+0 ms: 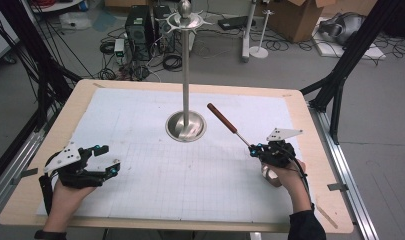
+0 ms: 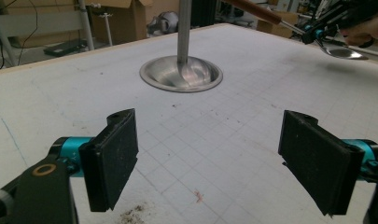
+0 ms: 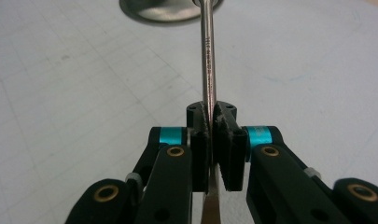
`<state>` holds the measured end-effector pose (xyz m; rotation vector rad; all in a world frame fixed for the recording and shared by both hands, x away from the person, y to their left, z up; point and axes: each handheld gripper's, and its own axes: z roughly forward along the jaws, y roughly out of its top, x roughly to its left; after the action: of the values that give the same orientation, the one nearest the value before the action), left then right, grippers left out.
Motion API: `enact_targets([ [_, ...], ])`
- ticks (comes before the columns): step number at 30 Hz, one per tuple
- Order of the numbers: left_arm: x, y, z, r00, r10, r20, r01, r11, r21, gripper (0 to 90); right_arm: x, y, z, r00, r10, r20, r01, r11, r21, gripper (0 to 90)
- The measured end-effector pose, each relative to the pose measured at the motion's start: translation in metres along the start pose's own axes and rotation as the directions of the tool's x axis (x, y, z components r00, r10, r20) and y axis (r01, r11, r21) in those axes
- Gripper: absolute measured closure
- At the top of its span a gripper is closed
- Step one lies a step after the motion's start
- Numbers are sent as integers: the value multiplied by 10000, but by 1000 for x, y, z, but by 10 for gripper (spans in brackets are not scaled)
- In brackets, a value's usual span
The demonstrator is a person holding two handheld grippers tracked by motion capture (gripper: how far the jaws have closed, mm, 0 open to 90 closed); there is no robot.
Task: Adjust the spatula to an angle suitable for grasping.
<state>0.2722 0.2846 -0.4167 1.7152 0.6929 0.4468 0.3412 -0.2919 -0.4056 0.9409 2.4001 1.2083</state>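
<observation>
On the right side of the counter [image 1: 50, 200], the right claw [image 1: 255, 149] is pinching the thin metal shaft of a spoon [image 1: 235, 131], its pads pressed together on the steel. In the right gripper view the shaft [image 3: 208, 56] is running straight up from between the black pads [image 3: 199, 149] toward the round base of a metal stand [image 3: 168, 9]. From above, the spoon is slanting up and away from the claw toward the stand [image 1: 186, 125], with its brown wooden handle [image 1: 221, 117] at the far end and its bowl [image 1: 268, 172] lying just under the person's right hand [image 1: 285, 172]. The spoon is hanging above the white grid mat [image 1: 190, 170], not touching the stand. In the left gripper view the bowl [image 2: 345, 51] is showing just below the right claw [image 2: 312, 35].

At the left, the left claw [image 1: 104, 159] is sitting low over the mat with its jaws spread wide and nothing between the pads [image 2: 114, 154], well apart from the spoon.
</observation>
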Motion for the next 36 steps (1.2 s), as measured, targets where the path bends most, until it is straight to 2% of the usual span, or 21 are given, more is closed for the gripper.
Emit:
enact_targets([
  [4, 0, 0, 0, 10000, -1, -12, 1, 10000, -32, 203, 7, 1, -5, 10000, 14, 24, -13, 9982, -601, 847],
  [9, 0, 0, 0, 10000, -24, -46, 24, 10000, -32, 203, 15, 2, -14, 9999, 127, 13, -124, 9868, -1617, 847],
  [12, 1, 0, 0, 10000, -39, -45, 39, 10000, -38, 203, 20, 2, -19, 9998, 196, 0, -191, 9735, -2279, 847],
  [16, 1, -1, 0, 10000, -43, -48, 43, 10000, -26, 203, 27, 4, -23, 9993, 366, 58, -334, 9572, -2874, 847],
  [19, 2, 0, -1, 10000, -46, -14, 46, 10000, -41, 203, 31, 6, -26, 9992, 354, 170, -276, 9408, -3378, 847],
  [21, 2, -1, -1, 10000, -65, -28, 64, 10000, -70, 203, 33, 7, -29, 9986, 502, 172, -406, 9307, -3635, 847],
  [22, 3, -1, 0, 10000, -60, -19, 60, 10000, -60, 203, 34, 8, -30, 9985, 521, 171, -415, 9223, -3843, 847],
  [24, 4, -1, 0, 10000, -81, -14, 81, 10000, -22, 203, 35, 8, -32, 9983, 533, 220, -398, 9132, -4054, 847],
  [26, 4, -2, 1, 10000, -98, 6, 98, 9999, -21, 203, 36, 9, -33, 9987, 506, 52, -436, 9048, -4237, 848],
  [32, 6, -3, 1, 9999, -152, 6, 152, 9999, -16, 203, 42, 13, -35, 9985, 542, 18, -465, 8724, -4866, 848],
  [36, 6, -3, 1, 9999, -150, 7, 150, 9999, -20, 203, 46, 16, -36, 9983, 581, 50, -475, 8596, -5088, 848],
])
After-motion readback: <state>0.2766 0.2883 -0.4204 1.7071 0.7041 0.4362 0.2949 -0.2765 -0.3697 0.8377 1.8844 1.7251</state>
